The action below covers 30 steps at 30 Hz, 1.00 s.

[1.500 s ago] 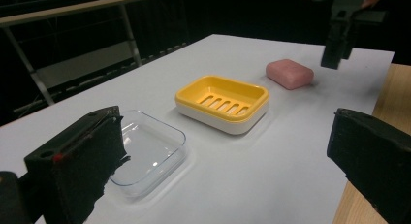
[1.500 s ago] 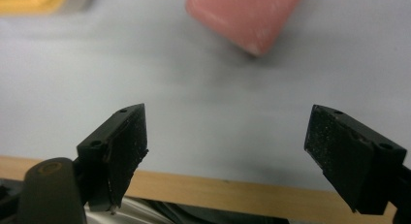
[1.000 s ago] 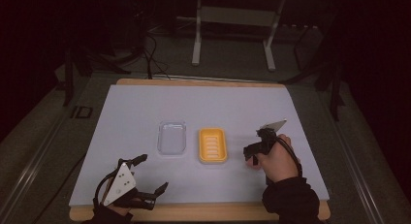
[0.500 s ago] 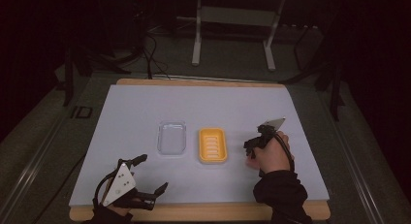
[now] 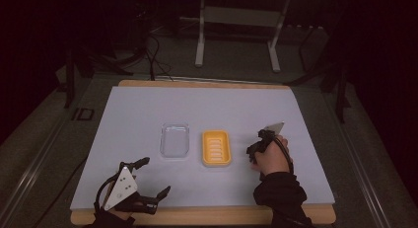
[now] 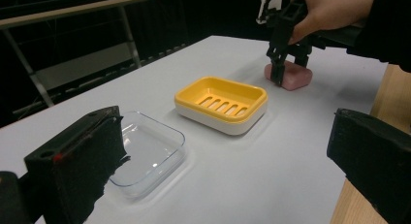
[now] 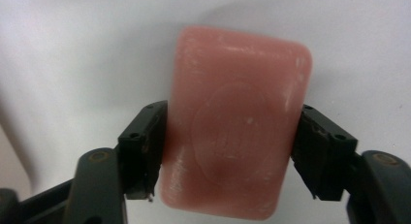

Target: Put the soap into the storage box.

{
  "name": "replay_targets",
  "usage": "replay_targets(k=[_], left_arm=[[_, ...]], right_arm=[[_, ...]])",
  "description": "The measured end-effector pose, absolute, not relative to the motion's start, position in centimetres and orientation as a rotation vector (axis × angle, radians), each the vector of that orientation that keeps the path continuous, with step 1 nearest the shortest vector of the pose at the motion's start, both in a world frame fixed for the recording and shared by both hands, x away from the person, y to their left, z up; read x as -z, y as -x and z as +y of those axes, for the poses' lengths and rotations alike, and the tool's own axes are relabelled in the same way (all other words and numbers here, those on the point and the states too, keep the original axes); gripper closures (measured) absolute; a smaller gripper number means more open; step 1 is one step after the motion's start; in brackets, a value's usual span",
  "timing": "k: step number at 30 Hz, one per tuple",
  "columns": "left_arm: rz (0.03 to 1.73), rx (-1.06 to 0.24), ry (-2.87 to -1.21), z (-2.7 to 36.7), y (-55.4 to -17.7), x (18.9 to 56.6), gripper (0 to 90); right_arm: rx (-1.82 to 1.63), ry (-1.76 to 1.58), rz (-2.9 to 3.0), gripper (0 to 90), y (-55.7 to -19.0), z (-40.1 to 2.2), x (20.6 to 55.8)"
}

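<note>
A pink soap bar (image 7: pixel 237 136) lies flat on the white table sheet, right of the yellow soap dish (image 5: pixel 216 148). My right gripper (image 5: pixel 254 150) points down over it, and its two black jaws press against the bar's long sides. From the left gripper view the soap (image 6: pixel 291 77) rests on the table under the right gripper (image 6: pixel 280 71). The yellow dish (image 6: pixel 220 104) holds nothing. My left gripper (image 5: pixel 156 175) stays open near the table's front edge, holding nothing.
A clear plastic tray (image 5: pixel 175 139) sits just left of the yellow dish. The white sheet (image 5: pixel 207 109) covers a wooden table top whose front edge (image 5: pixel 207 215) runs under both hands. Metal stand legs (image 5: pixel 199 40) rise behind the table.
My right gripper has shifted a little left and lower, settling around the soap. The left gripper has not moved.
</note>
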<state>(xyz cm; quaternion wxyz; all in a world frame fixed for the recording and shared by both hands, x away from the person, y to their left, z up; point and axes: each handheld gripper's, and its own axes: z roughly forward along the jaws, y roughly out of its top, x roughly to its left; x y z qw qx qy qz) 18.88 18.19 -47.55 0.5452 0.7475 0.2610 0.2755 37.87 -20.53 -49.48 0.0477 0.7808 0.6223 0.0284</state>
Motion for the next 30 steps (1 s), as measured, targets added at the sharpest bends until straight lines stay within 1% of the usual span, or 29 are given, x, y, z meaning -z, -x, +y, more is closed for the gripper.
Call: replay_targets(k=[7,14,17,30], left_arm=[[0.622,-0.656,-1.773,18.2,-18.9,47.5,0.6],[0.622,-0.657,-1.776,18.2,-18.9,47.6,0.6],[0.621,-0.659,-1.776,18.2,-18.9,47.6,0.6],[0.627,-0.660,-1.771,18.2,-18.9,47.5,0.7]], right_arm=[[-0.100,-2.327,1.955,37.0,-37.7,-20.7,49.4],[-0.117,-2.301,1.988,37.5,-37.8,-21.2,48.0],[-0.145,-2.282,1.984,37.6,-38.0,-21.2,46.7],[-0.192,-2.196,2.025,37.7,-38.5,-20.0,42.9]])
